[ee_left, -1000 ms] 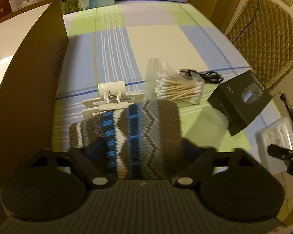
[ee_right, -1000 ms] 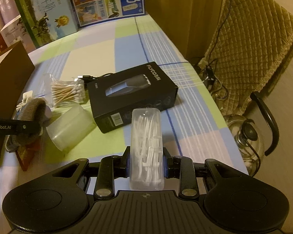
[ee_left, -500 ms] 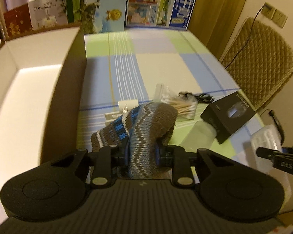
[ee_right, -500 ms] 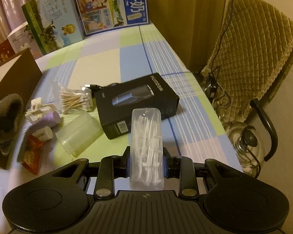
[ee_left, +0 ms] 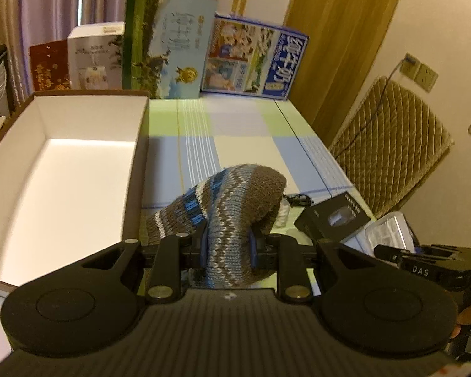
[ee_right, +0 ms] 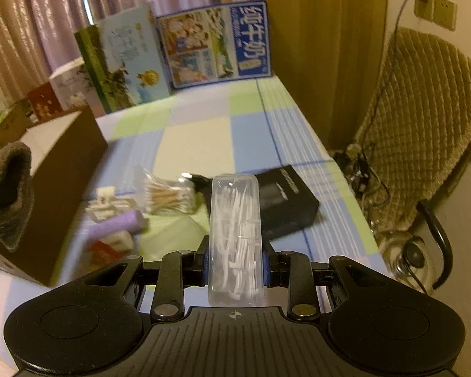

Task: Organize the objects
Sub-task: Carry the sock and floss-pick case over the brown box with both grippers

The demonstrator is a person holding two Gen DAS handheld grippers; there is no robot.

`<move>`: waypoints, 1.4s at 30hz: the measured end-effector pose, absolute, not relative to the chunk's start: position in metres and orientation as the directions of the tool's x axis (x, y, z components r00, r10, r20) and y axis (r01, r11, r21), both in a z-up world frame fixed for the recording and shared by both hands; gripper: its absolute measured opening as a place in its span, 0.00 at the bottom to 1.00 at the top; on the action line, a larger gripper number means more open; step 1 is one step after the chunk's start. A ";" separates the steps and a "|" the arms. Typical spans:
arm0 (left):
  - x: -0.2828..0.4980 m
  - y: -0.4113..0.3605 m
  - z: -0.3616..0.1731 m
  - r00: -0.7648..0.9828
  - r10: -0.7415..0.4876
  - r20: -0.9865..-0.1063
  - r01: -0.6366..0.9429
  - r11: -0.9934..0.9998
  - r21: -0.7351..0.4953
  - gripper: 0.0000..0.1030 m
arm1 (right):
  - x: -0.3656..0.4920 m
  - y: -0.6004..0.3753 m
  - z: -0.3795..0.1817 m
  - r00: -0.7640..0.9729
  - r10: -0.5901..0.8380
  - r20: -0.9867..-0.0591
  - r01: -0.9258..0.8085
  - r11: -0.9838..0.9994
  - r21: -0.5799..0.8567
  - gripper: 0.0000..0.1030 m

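My left gripper (ee_left: 227,246) is shut on a knitted sock (ee_left: 235,201) with grey, blue and white zigzags, held up above the table just right of an open brown box (ee_left: 62,169) with a white inside. The sock (ee_right: 11,194) also shows at the left edge of the right wrist view. My right gripper (ee_right: 235,265) is shut on a clear plastic case of white floss picks (ee_right: 235,235), lifted over the table. Below it lie a black product box (ee_right: 285,207), a bag of cotton swabs (ee_right: 169,196), a white hair clip (ee_right: 105,202) and a purple roll (ee_right: 116,226).
Milk cartons and gift boxes (ee_left: 204,59) stand along the table's far edge. A quilted chair (ee_right: 424,119) and a glass kettle (ee_right: 405,251) sit beyond the right edge. A black cable (ee_left: 298,199) lies by the black box (ee_left: 332,216). The checked tablecloth (ee_left: 245,128) covers the table.
The left gripper closed on the sock and lifted it off the table, beside the open box. The right gripper rose with the floss case still in it.
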State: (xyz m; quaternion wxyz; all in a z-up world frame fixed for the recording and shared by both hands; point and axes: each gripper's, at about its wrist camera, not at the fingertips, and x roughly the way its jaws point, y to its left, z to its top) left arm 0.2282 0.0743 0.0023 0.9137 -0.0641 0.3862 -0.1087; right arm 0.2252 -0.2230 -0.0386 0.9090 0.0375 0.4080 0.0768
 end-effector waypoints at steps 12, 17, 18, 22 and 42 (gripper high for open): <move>0.212 0.129 0.034 0.743 -0.164 -0.649 0.056 0.981 -0.184 0.20 | 0.227 -0.159 -0.006 0.673 0.313 -0.671 -0.265 0.948 0.176 0.26; 0.210 0.162 0.037 0.752 -0.094 -0.653 -0.018 0.987 -0.162 0.20 | 0.231 -0.118 0.005 0.657 0.403 -0.637 -0.359 0.910 0.206 0.26; 0.210 0.168 0.036 0.751 -0.081 -0.656 -0.030 0.987 -0.157 0.20 | 0.231 -0.109 0.007 0.651 0.421 -0.631 -0.378 0.901 0.212 0.26; 0.214 0.193 0.029 0.743 -0.023 -0.669 -0.082 0.989 -0.124 0.20 | 0.236 -0.070 0.013 0.622 0.494 -0.608 -0.452 0.860 0.236 0.26; 0.263 0.267 -0.035 0.611 0.051 -0.790 -0.185 0.979 -0.080 0.20 | 0.283 0.070 -0.026 0.484 0.554 -0.678 -0.582 0.782 0.224 0.26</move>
